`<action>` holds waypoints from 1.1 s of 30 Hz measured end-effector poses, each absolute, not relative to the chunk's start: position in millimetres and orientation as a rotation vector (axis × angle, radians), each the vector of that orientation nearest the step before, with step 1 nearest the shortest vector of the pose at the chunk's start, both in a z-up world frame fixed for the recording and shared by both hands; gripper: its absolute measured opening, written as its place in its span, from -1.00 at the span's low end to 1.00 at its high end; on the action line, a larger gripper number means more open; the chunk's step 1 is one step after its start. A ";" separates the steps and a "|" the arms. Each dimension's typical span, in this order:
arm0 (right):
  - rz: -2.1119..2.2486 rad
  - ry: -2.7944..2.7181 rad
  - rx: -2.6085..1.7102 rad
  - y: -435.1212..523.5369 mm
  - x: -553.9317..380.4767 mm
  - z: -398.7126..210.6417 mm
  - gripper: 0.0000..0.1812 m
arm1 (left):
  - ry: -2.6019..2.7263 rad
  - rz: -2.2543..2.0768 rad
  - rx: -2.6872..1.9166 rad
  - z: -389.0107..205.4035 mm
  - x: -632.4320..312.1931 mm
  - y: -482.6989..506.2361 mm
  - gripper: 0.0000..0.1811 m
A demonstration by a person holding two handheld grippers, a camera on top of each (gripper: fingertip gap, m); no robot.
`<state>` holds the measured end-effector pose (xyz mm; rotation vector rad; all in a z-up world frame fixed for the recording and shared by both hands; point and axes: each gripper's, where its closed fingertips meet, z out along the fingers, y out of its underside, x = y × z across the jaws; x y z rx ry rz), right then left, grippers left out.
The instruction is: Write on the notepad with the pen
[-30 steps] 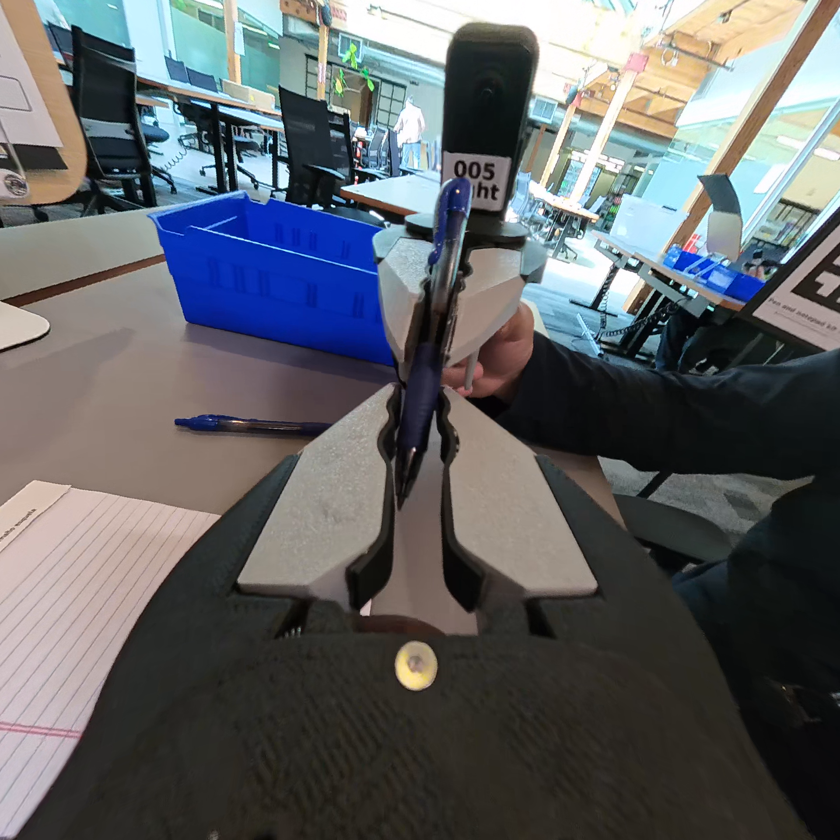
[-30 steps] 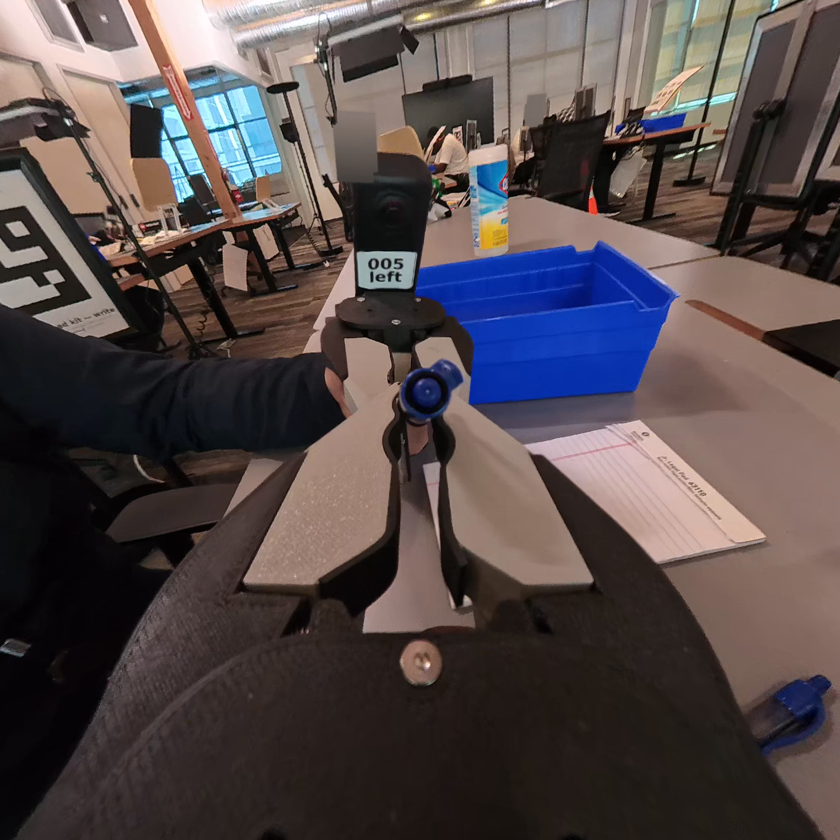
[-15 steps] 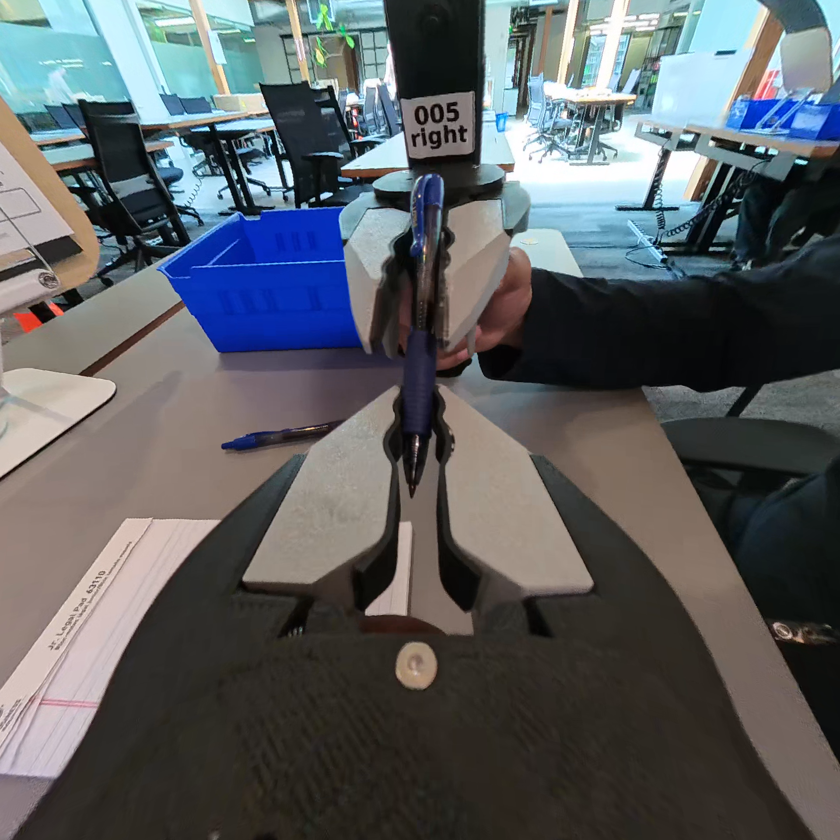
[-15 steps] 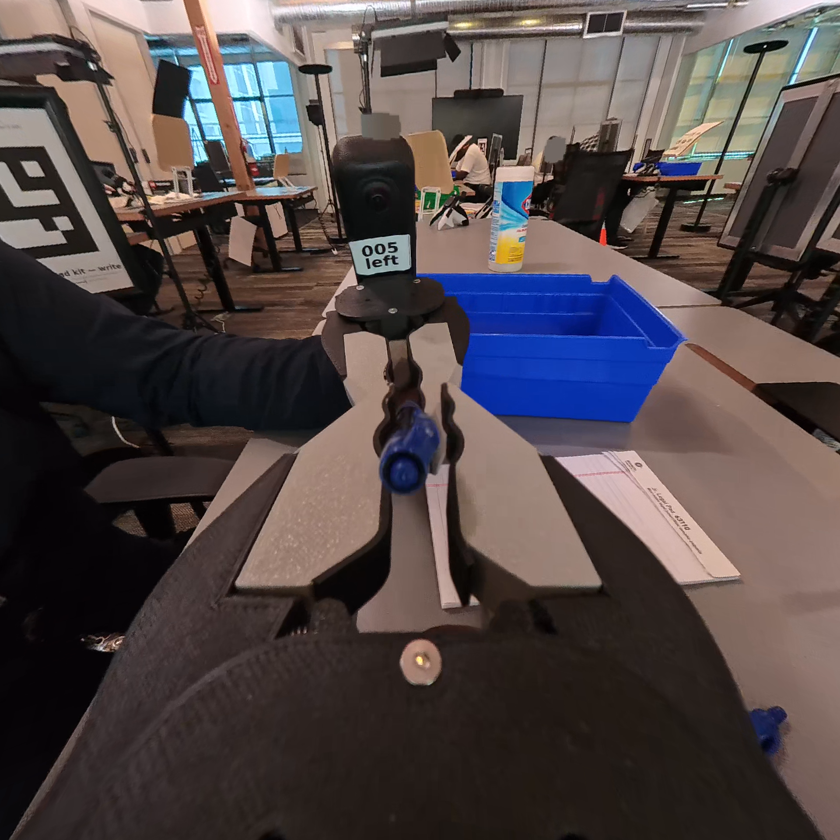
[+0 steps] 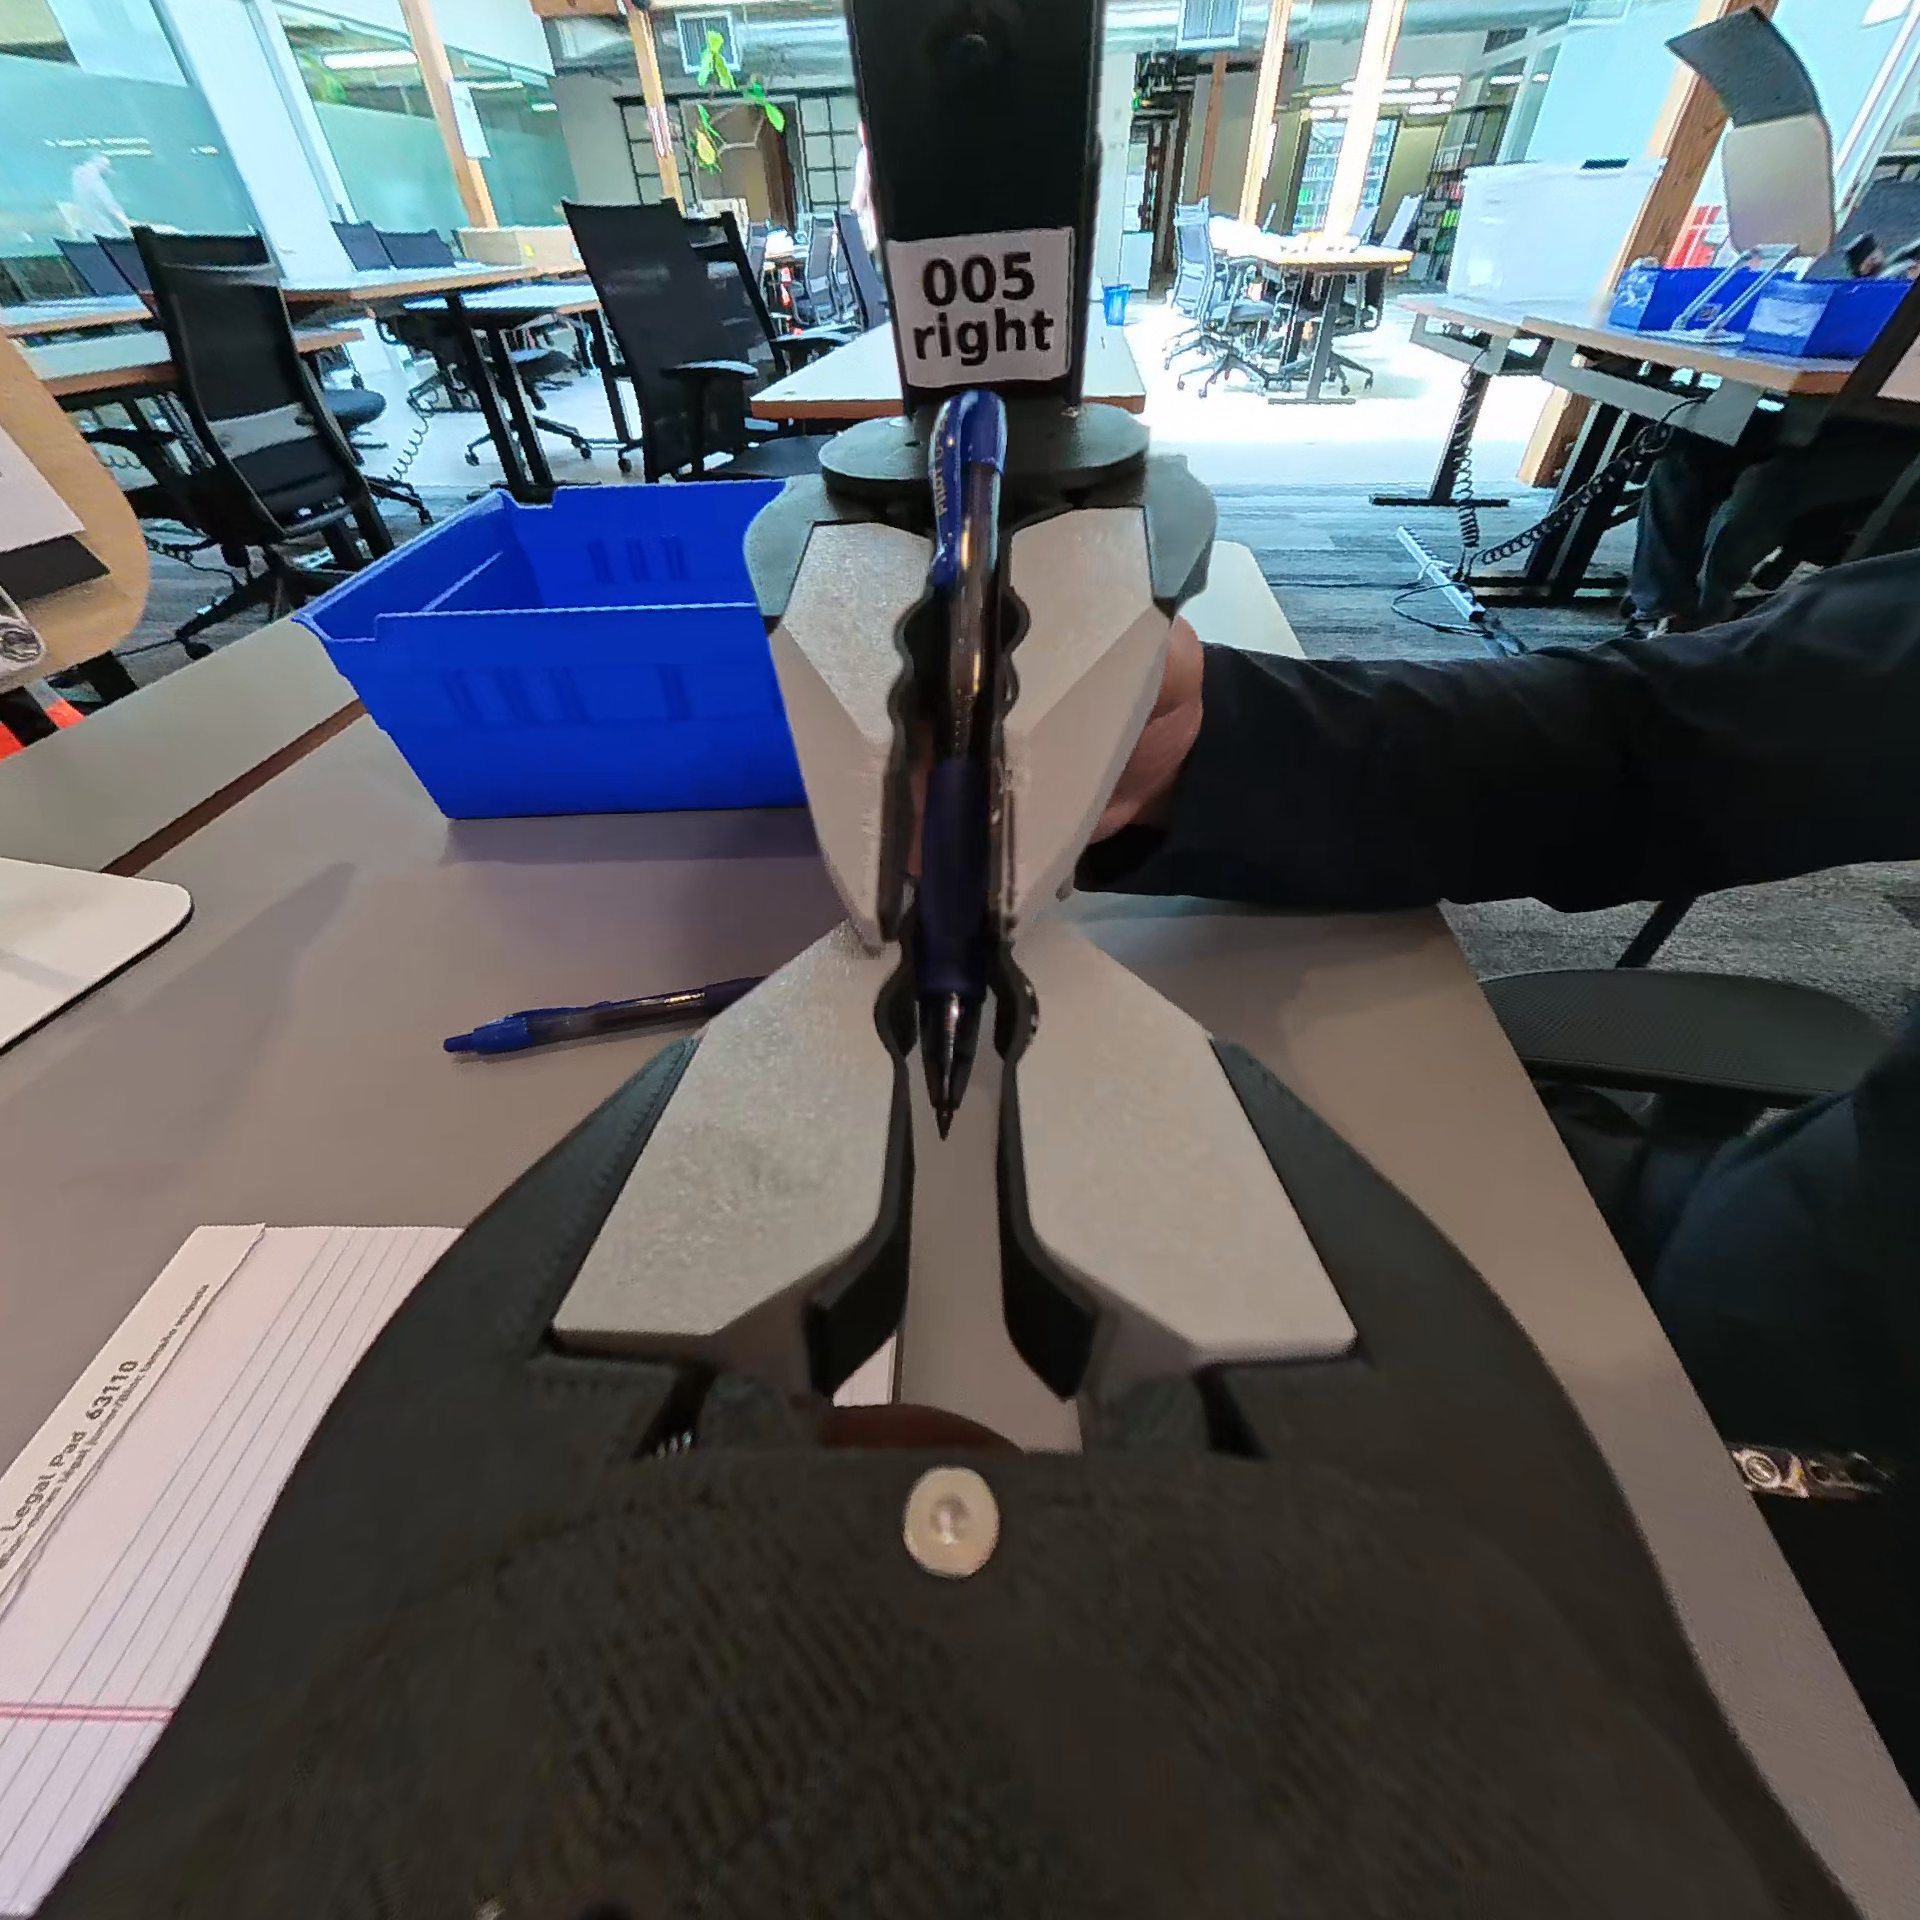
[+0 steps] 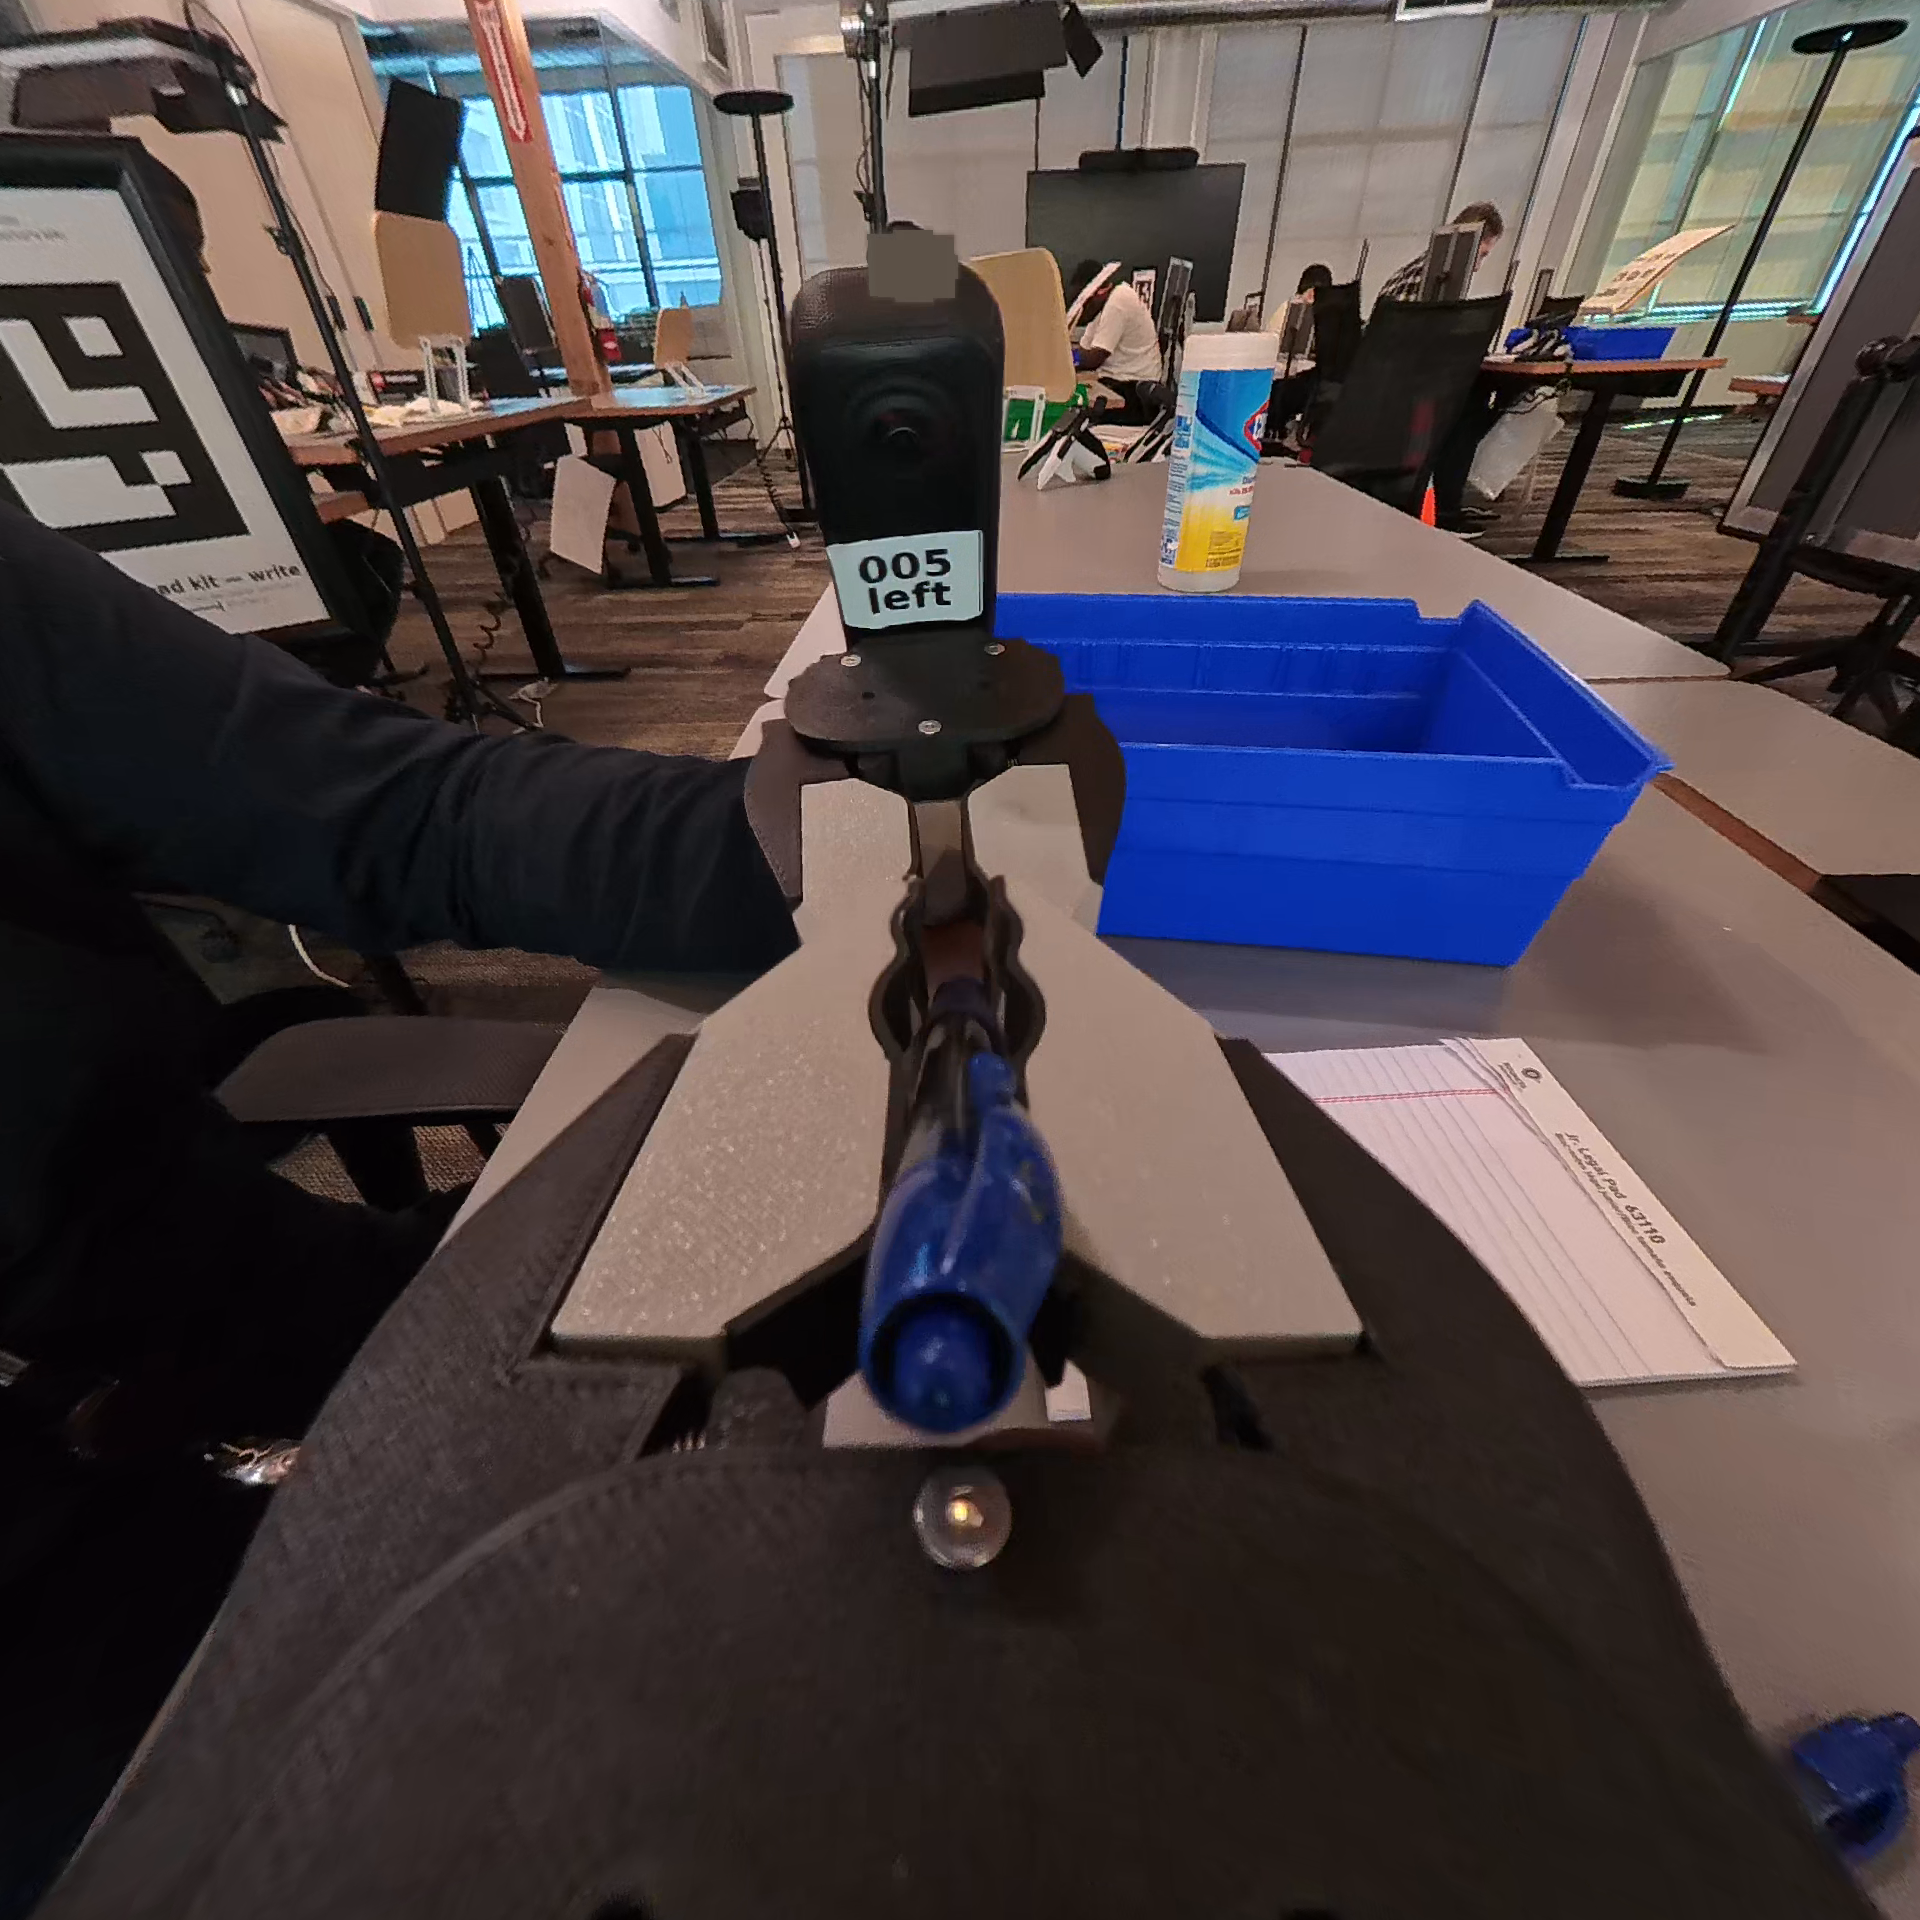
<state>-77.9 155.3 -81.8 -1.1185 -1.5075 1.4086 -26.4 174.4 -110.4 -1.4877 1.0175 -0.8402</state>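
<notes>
Gripping blue plastic click pen (image 5: pixel 951 831): right hand-held gripper (image 5: pixel 951 914) clenched; left hand-held gripper (image 5: pixel 945 1060) parted around tip. Slip risked at handover.

A big open office: rows of long desks (image 5: pixel 436 296) and black chairs (image 5: pixel 665 312) far off, big windows (image 6: pixel 1766 156), people at screens (image 6: pixel 1455 260) far right.

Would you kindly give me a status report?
Right gripper shut on blue click pen. Left gripper fingers flank its tip, grip unclear. White lined notepad: visible lines blank, nothing on them.
</notes>
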 end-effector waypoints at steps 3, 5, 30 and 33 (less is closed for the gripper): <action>1.413 -1.510 -1.118 154.5 -78.7 -82.4 -0.94 | 1.005 -0.855 -1.471 -105.4 -27.8 173.2 -0.93; 1.407 -1.510 -1.121 155.1 -78.9 -82.7 -0.94 | 1.005 -0.851 -1.475 -106.2 -27.8 173.7 -0.92; 1.490 -1.160 -1.110 199.8 -56.4 -44.7 -0.95 | 0.686 -0.950 -1.588 -106.5 -61.6 212.5 -0.86; 1.517 -1.160 -1.121 200.1 -57.0 -46.3 -0.95 | 0.712 -1.037 -1.581 -105.8 -54.7 204.4 -0.83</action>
